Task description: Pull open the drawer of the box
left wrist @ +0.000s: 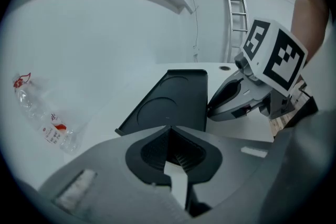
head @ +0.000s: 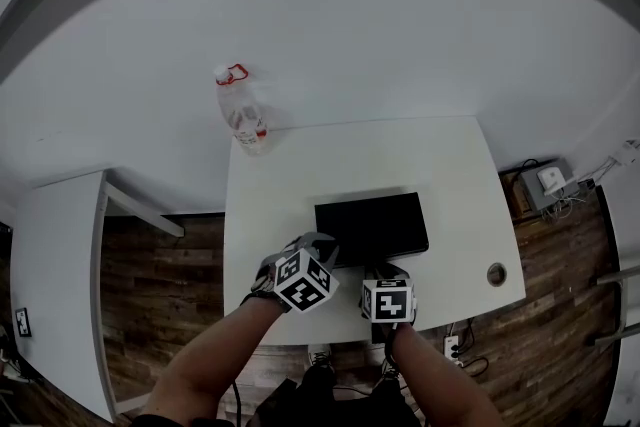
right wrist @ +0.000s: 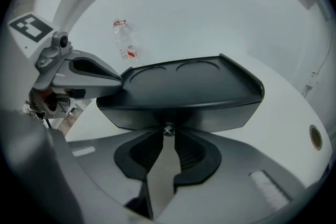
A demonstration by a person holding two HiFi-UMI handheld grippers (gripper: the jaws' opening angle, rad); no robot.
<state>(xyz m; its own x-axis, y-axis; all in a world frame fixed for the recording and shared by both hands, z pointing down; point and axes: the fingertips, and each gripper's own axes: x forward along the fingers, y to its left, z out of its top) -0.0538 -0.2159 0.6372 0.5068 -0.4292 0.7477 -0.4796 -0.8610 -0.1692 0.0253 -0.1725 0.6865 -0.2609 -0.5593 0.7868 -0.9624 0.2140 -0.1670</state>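
Observation:
A flat black box [head: 370,227] lies on the white table [head: 455,165], near its front edge. In the right gripper view, the box [right wrist: 189,86] fills the middle, with a small metal drawer knob [right wrist: 168,129] on its front face. My right gripper [right wrist: 168,131] is shut on that knob, its pads pressing on both sides. My left gripper [head: 318,241] is shut with nothing between its pads, and its tip rests on the box's near left corner [right wrist: 113,80]. The left gripper view shows the box top [left wrist: 173,99] ahead and the right gripper [left wrist: 210,110] at the box front.
A clear plastic bottle with a red cap [head: 243,115] lies at the table's far left corner. A round cable hole [head: 496,274] sits near the front right edge. A second white table [head: 60,265] stands to the left, and a ladder [left wrist: 239,23] leans on the far wall.

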